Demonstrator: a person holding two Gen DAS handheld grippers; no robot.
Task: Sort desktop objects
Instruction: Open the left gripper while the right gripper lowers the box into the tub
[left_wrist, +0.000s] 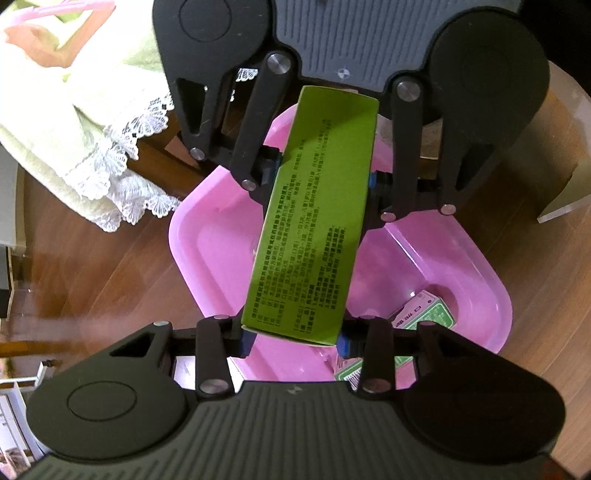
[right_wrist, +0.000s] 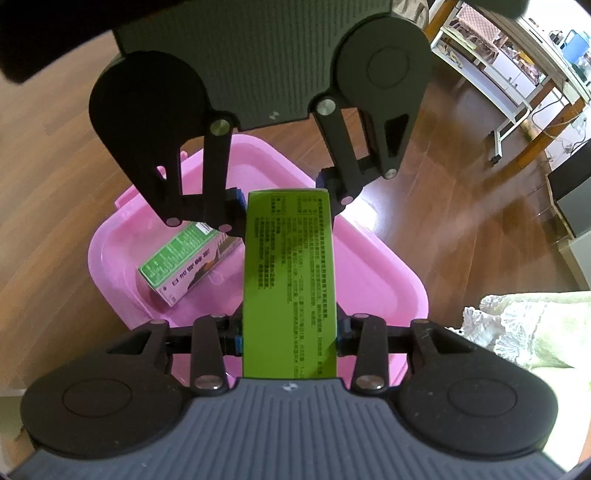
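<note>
Left wrist: green box (left_wrist: 314, 221), small print illegible, both jaws clamping.

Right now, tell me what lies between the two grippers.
The long green box spans the gap, with the left gripper clamping one end and the right gripper the other, above the pink bin. Both wrist views show it.

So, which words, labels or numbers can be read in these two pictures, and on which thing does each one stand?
Long green box, held over the pink bin by both tongs: dense black Chinese print, too small to read.
Small green and white box in the bin: large characters on its pale side, blurred, not readable; the rest is too small.
Left tongs and right tongs: one small emblem each, no words.
</note>
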